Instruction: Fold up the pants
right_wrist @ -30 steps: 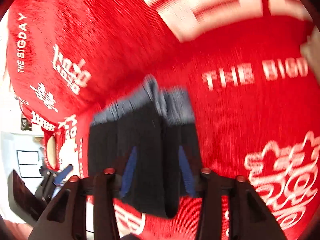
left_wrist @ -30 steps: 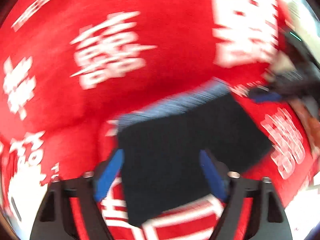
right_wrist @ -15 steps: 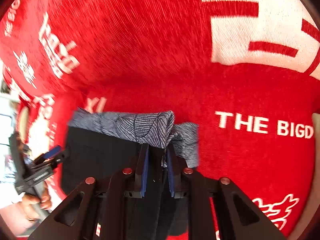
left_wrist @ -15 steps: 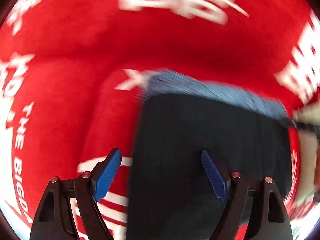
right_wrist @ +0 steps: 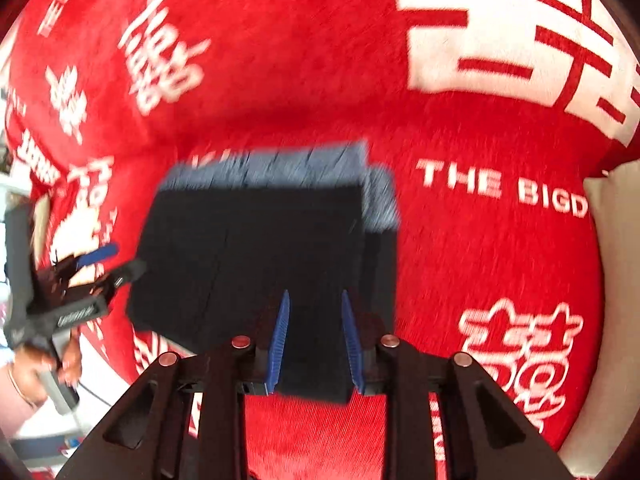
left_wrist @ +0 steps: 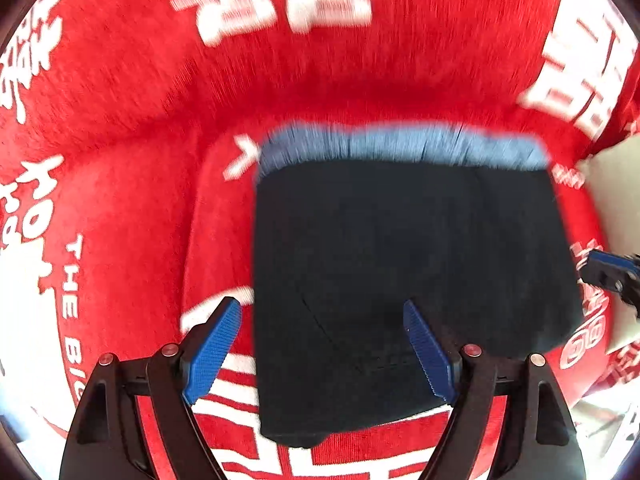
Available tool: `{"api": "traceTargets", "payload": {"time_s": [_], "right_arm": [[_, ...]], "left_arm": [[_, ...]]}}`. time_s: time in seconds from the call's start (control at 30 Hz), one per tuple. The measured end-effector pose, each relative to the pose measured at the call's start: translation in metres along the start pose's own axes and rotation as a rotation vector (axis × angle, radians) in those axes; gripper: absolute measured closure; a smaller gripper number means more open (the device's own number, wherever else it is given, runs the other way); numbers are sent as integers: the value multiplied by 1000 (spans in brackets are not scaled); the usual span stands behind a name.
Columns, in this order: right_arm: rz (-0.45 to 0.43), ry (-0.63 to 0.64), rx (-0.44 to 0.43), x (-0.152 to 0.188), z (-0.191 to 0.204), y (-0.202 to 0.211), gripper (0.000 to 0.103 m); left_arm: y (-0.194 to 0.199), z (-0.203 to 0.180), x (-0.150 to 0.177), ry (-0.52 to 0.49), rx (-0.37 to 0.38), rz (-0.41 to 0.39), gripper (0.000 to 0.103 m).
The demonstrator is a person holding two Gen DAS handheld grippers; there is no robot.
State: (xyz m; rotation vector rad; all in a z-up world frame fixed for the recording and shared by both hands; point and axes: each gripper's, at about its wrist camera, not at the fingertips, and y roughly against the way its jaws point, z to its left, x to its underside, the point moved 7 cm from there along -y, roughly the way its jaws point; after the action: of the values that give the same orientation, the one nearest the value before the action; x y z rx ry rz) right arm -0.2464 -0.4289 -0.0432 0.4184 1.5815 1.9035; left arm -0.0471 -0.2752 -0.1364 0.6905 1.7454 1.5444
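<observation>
Dark pants (left_wrist: 400,260) with a blue-grey waistband (left_wrist: 400,144) lie folded into a flat block on a red blanket (left_wrist: 160,120). My left gripper (left_wrist: 320,308) hangs open, pointing straight down over the pants' left edge: one pad is over the blanket, the other over dark cloth. In the right wrist view the pants (right_wrist: 248,248) sit with the waistband (right_wrist: 272,164) at the far side. My right gripper (right_wrist: 315,296) is over their near right part. Its jaws are opening, with dark cloth showing in the narrow gap and no pad pressing on it.
The red blanket (right_wrist: 480,260) with white lettering covers the whole surface. A pale beige edge (right_wrist: 616,240) shows at the right. A person's hand (right_wrist: 68,356) holds the left gripper (right_wrist: 96,264) at the pants' left side. The right gripper's tip (left_wrist: 608,264) shows at the pants' right side.
The right gripper closed on a raised fold of the pants, then released it; the pants now lie flat. The left gripper came down closer over the pants and stayed open.
</observation>
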Motion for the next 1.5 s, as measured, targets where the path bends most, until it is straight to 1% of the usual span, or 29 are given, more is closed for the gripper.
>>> {"api": "traceTargets", "payload": {"time_s": [0.03, 0.07, 0.1, 0.13, 0.17, 0.2, 0.27, 0.3, 0.33, 0.4, 0.43, 0.47, 0.5, 0.53, 0.6, 0.67, 0.73, 0.8, 0.87, 0.97, 1.03, 1.1, 1.2, 1.27, 1.4, 1.5], "right_arm": [[14, 9, 31, 10, 1, -10, 73], [33, 16, 66, 18, -2, -20, 73], [61, 25, 113, 29, -9, -39, 73], [59, 9, 110, 33, -13, -47, 73], [35, -14, 99, 34, -18, -51, 73], [2, -24, 89, 31, -20, -51, 71], [-17, -6, 106, 27, -21, -48, 66], [-21, 1, 132, 26, -22, -47, 59], [-19, -4, 139, 26, -22, -46, 57], [-13, -49, 131, 29, -27, -38, 56], [-14, -69, 132, 31, -29, -34, 53], [-17, -88, 135, 33, -30, -30, 53], [-21, -112, 131, 36, -32, -24, 50], [-21, -127, 125, 39, -34, -20, 44], [-21, -156, 111, 45, -33, -13, 38], [-23, -160, 110, 53, -28, -8, 37], [-20, -163, 117, 60, -26, -4, 28], [-24, -177, 115, 66, -25, -1, 24], [-30, -186, 124, 66, -26, 5, 24], [-48, -203, 139, 72, -23, 7, 19], [-65, -204, 157, 75, -19, 10, 12], [-90, -202, 181, 73, -17, 9, 12], [-119, -203, 217, 77, -13, 16, 11], [-126, -204, 225, 80, -9, 22, 11], [-102, -213, 224, 83, 5, 21, 11], [-87, -226, 219, 87, 16, 23, 11]], "left_arm": [[-13, 0, 5, 24, -15, 4, 13], [-16, 2, 7, 48, -18, -6, 8], [-19, 2, 8, 82, 2, -14, 4], [-21, 4, 8, 122, 30, -11, 4], [-23, 7, 8, 153, 39, -3, 3], [-23, 7, 8, 159, 39, -2, 3], [-19, 6, 8, 144, 19, -4, 3], [-17, 4, 7, 131, 6, -1, 3], [-14, 3, 7, 115, -12, 4, 3], [-9, 1, 6, 98, -38, 9, 3], [-6, 0, 6, 93, -47, 15, 3], [-4, -1, 5, 89, -54, 18, 3], [-1, -1, 5, 87, -59, 16, 3], [1, -2, 5, 85, -61, 13, 3], [5, -4, 7, 85, -61, 14, 1], [8, -5, 10, 88, -61, 18, 1], [17, -9, 16, 87, -71, 19, 1], [19, -8, 21, 90, -67, 25, 1], [21, -9, 26, 96, -60, 29, 1], [28, -9, 30, 87, -77, 5, 1], [32, -10, 31, 75, -96, -4, 1], [38, -10, 33, 73, -101, -17, 1], [39, -11, 35, 64, -76, -21, 1], [43, -9, 39, 65, -66, -22, 1], [46, -5, 45, 46, -75, -12, 1], [51, -2, 53, 37, -58, 10, 1]]}}
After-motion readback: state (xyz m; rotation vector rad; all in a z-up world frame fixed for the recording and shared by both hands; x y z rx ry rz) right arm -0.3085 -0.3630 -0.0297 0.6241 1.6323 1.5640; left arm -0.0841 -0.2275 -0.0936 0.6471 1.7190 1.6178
